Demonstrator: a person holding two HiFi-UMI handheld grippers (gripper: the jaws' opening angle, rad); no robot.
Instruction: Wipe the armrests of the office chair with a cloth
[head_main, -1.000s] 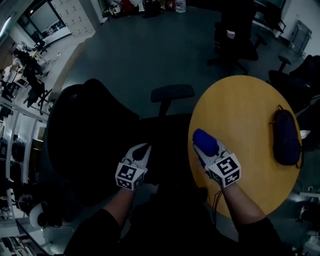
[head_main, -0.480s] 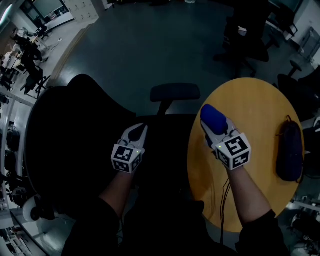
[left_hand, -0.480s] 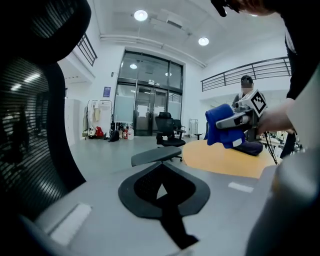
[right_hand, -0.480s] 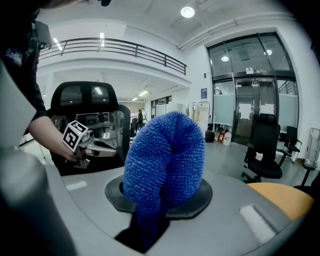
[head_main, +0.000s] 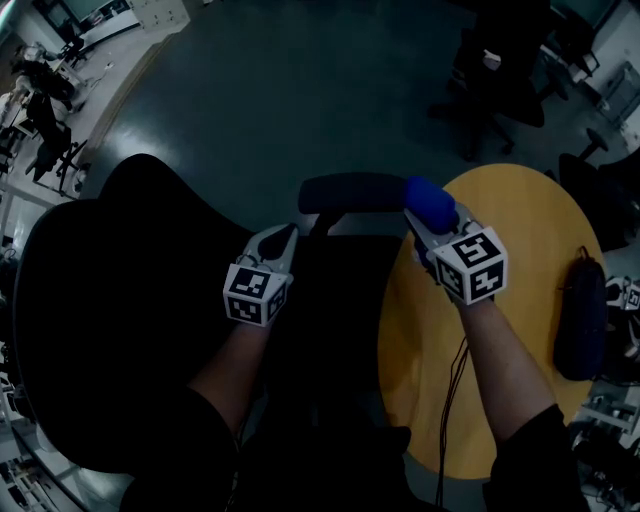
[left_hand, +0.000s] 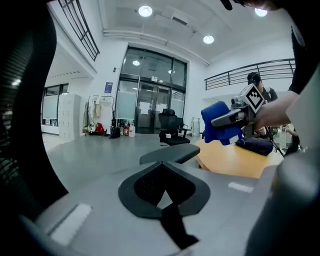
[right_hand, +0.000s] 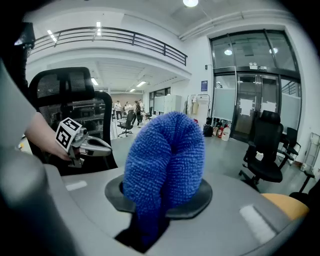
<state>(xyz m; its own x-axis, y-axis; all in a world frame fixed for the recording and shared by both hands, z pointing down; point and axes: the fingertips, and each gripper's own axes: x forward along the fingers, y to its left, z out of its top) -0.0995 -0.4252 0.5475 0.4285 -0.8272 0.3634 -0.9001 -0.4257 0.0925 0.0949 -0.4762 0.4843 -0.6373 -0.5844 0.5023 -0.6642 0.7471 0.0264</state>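
Observation:
The black office chair's armrest (head_main: 345, 190) (left_hand: 170, 153) lies crosswise ahead of both grippers. My right gripper (head_main: 432, 218) (right_hand: 155, 210) is shut on a folded blue cloth (head_main: 430, 200) (right_hand: 165, 160) (left_hand: 220, 122), which hangs at the armrest's right end; whether it touches is unclear. My left gripper (head_main: 284, 238) (left_hand: 162, 192) is shut with nothing in it, just short of the armrest's left part, near its post. In the right gripper view the left gripper (right_hand: 107, 148) shows in front of the chair's mesh back (right_hand: 75, 115) (head_main: 130, 300).
A round yellow table (head_main: 500, 290) (left_hand: 235, 160) stands right of the chair, with a dark bag (head_main: 582, 310) (left_hand: 255, 146) on its far right side. Another black office chair (head_main: 500, 80) (right_hand: 265, 150) stands beyond on the grey floor. A cable hangs along my right forearm.
Both grippers moved forward. The right one carried the blue cloth from over the yellow table to the armrest's right end. The left one came up close to the armrest.

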